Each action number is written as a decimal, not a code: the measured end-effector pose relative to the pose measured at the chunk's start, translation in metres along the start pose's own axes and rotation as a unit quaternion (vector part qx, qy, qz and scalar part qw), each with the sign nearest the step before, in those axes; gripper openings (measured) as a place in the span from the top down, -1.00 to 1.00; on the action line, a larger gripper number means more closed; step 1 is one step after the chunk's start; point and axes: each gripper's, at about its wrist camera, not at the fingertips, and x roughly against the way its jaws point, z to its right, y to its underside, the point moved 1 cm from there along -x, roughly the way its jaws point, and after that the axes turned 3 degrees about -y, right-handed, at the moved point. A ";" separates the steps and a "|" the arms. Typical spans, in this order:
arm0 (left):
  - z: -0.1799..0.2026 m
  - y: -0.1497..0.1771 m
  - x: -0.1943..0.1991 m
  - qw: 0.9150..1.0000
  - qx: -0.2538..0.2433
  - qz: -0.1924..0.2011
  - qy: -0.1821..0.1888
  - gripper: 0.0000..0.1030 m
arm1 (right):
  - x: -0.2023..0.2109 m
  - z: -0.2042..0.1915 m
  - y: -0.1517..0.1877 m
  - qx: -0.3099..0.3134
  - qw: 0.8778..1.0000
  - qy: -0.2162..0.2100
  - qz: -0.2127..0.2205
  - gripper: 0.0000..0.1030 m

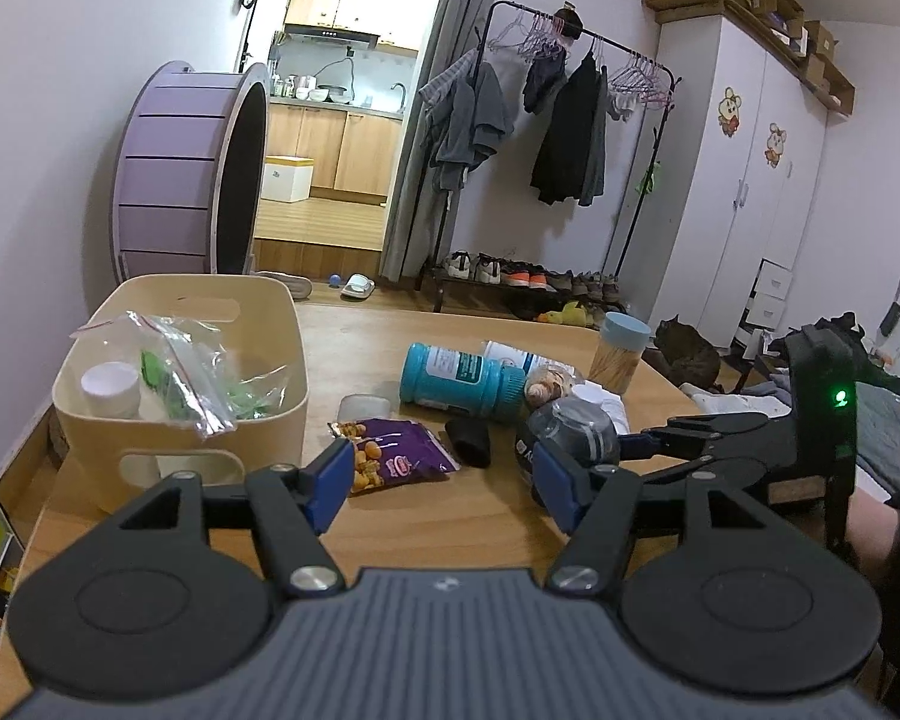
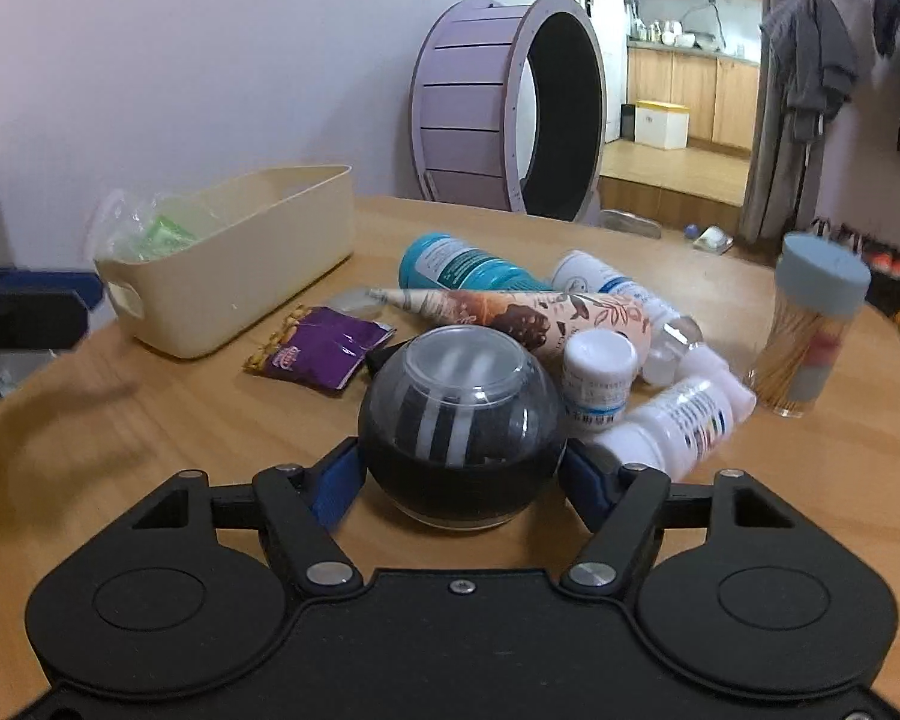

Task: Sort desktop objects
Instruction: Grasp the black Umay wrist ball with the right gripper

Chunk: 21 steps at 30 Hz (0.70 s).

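Note:
My right gripper (image 2: 462,483) is shut on a dark ball with a clear top (image 2: 461,426), one blue pad against each side; the ball still looks to rest on the wooden table (image 2: 150,450). In the left wrist view the same ball (image 1: 573,429) lies right of my left gripper (image 1: 444,471), which hovers open and holds nothing, above a purple snack packet (image 1: 396,456). A cream bin (image 1: 180,396) at the left holds a zip bag and a white jar. A teal bottle (image 2: 462,270), a paper cone (image 2: 510,309) and white bottles (image 2: 672,420) lie behind the ball.
A toothpick jar with a blue lid (image 2: 810,324) stands at the table's right. A small black piece (image 1: 468,441) lies near the packet. Beyond the table are a purple wheel (image 1: 192,174), a clothes rack (image 1: 570,120) and a cat (image 1: 684,348).

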 end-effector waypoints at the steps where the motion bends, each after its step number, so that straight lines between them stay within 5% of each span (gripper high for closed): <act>1: 0.001 0.000 0.000 1.000 -0.001 0.000 0.001 -0.25 | 0.003 0.000 0.001 -0.001 1.000 0.000 -0.002 -0.33; 17: 0.011 0.004 -0.008 1.000 -0.012 -0.010 0.006 -0.26 | 0.049 -0.017 0.006 0.033 0.999 -0.024 0.024 -0.23; 21: 0.011 0.004 -0.009 1.000 -0.010 -0.011 0.005 -0.26 | 0.059 -0.019 -0.001 0.040 0.996 -0.051 0.063 0.03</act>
